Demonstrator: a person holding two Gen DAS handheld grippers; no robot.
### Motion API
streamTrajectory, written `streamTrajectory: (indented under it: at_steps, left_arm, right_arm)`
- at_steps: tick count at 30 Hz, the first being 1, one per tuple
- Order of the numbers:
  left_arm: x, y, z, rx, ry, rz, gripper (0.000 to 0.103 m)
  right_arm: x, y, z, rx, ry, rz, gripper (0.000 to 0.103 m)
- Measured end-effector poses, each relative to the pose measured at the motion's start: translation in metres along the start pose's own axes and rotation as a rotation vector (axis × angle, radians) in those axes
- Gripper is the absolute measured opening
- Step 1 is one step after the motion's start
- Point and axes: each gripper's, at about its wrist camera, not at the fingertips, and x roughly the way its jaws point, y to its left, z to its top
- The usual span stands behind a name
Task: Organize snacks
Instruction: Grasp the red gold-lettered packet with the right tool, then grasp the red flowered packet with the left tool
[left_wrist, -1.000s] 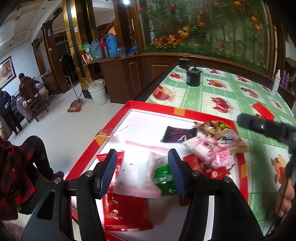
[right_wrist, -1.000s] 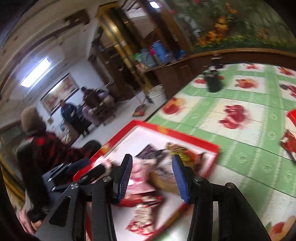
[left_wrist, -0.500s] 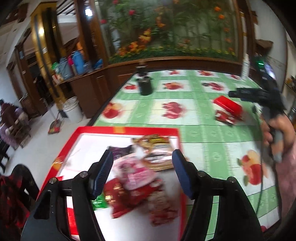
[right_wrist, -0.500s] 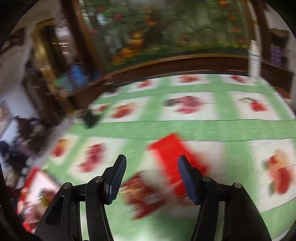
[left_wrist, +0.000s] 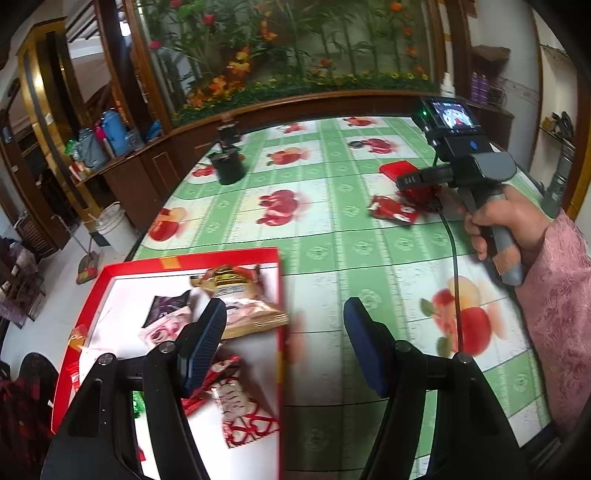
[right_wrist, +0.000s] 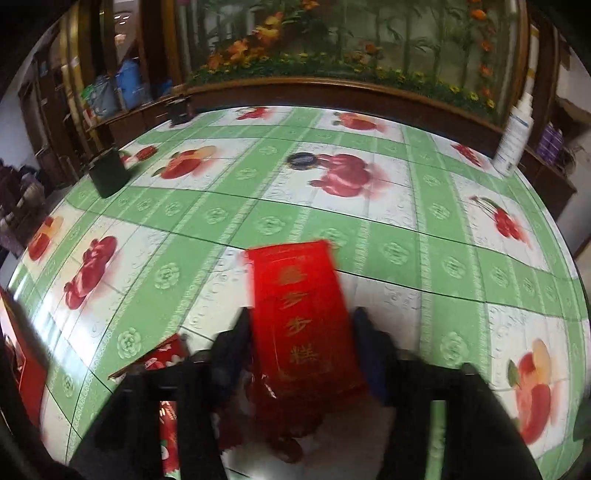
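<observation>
My left gripper (left_wrist: 284, 343) is open and holds nothing; it hangs over the right rim of the red tray (left_wrist: 221, 255). Several snack packets lie in the tray, among them a brown one (left_wrist: 240, 295) and a red-and-white one (left_wrist: 243, 413). Farther right on the tablecloth, a hand in a pink sleeve holds my right gripper (left_wrist: 417, 181) over a red box (left_wrist: 395, 169). In the right wrist view the jaws of my right gripper (right_wrist: 303, 325) are closing, and both pads sit against the long sides of the red box (right_wrist: 303, 295) with gold characters. Loose red packets (right_wrist: 162, 354) lie beside and under it.
A black container (left_wrist: 227, 168) stands at the table's far left. A white bottle (right_wrist: 515, 140) stands at the far right edge, and a small dark lid (right_wrist: 303, 161) lies mid-table. A red packet (left_wrist: 391, 210) lies near the box. The green fruit-print tablecloth (left_wrist: 332, 240) covers the table.
My left gripper swung right from above the tray's snacks to its right rim, and its jaws widened. My right gripper left the tray, crossed the table and closed in around the red box.
</observation>
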Motion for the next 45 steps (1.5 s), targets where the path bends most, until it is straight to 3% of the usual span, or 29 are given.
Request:
streamTrajectory:
  at_steps: [4, 6, 11, 17, 23, 29, 30, 33, 35, 37, 45]
  left_arm:
    - [0.001, -0.012, 0.018, 0.0, 0.018, -0.056, 0.066]
    - [0.008, -0.02, 0.034, -0.021, 0.032, -0.087, 0.076]
    - [0.046, -0.049, 0.074, -0.088, 0.094, -0.147, 0.079]
    - [0.114, -0.079, 0.093, -0.183, 0.245, -0.119, 0.079]
    - [0.142, -0.088, 0.097, -0.257, 0.263, -0.103, 0.079]
    - [0.164, -0.103, 0.103, -0.245, 0.271, -0.101, 0.079]
    - [0.166, -0.104, 0.103, -0.241, 0.273, -0.101, 0.076]
    - [0.164, -0.106, 0.102, -0.199, 0.233, -0.111, 0.051]
    - [0.162, -0.105, 0.102, -0.185, 0.229, -0.122, 0.045]
    - [0.159, -0.105, 0.1, -0.164, 0.218, -0.127, 0.033]
    - [0.133, -0.107, 0.083, -0.067, 0.176, -0.148, 0.024]
  right_arm:
    - [-0.01, -0.018, -0.006, 0.048, 0.059, -0.017, 0.047]
    - [-0.019, -0.035, -0.015, 0.104, 0.098, 0.002, 0.048]
    - [-0.045, -0.061, -0.049, 0.126, 0.097, 0.005, 0.048]
    - [-0.061, -0.076, -0.066, 0.16, 0.081, 0.04, 0.051]
    - [-0.059, -0.071, -0.064, 0.159, 0.087, 0.029, 0.053]
    - [-0.059, -0.076, -0.063, 0.188, 0.094, 0.046, 0.053]
    - [-0.059, -0.076, -0.063, 0.191, 0.095, 0.047, 0.053]
    - [-0.058, -0.077, -0.063, 0.2, 0.097, 0.051, 0.053]
    - [-0.058, -0.078, -0.062, 0.206, 0.1, 0.055, 0.053]
    - [-0.059, -0.078, -0.062, 0.21, 0.101, 0.057, 0.052]
    - [-0.06, -0.076, -0.062, 0.2, 0.111, 0.067, 0.048]
